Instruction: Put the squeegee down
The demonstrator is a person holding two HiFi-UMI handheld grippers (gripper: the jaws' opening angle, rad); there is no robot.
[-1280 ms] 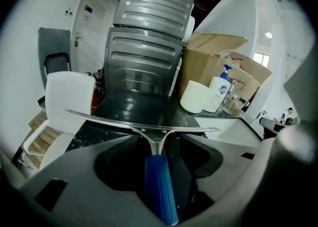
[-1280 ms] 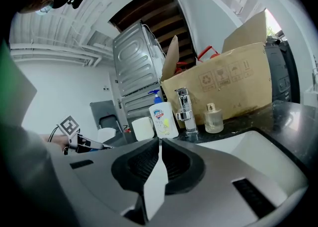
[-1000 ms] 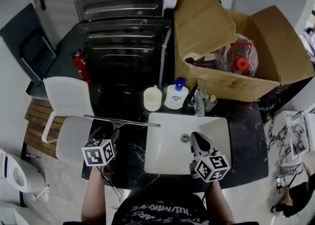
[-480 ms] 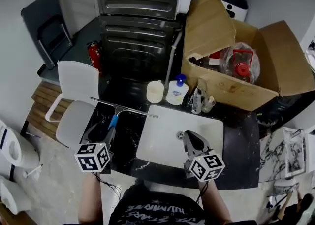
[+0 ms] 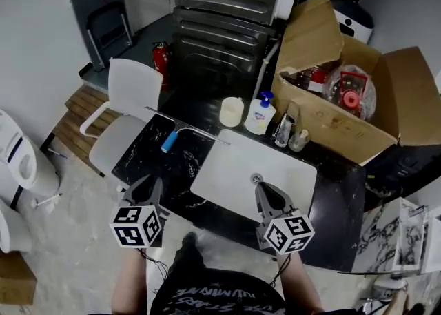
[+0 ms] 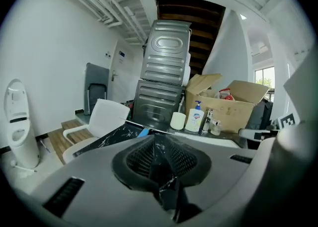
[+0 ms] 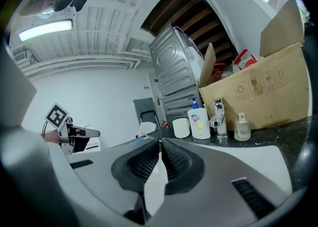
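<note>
The squeegee, with a blue handle and a long thin blade, lies flat on the black marble counter left of the sink. Its blue handle also shows in the left gripper view, well ahead of the jaws. My left gripper hangs off the counter's near edge, clear of the squeegee. Its jaws are closing to a narrow gap with nothing between them. My right gripper hovers at the sink's near rim, shut and empty.
A white sink is set into the counter. Behind it stand a white cup, a soap bottle and a tap. An open cardboard box sits at the back right. A white chair stands left of the counter.
My left gripper has let go of the squeegee, drawn back off the counter and narrowed its jaws. The squeegee stays lying on the counter. My right gripper has drawn back a little.
</note>
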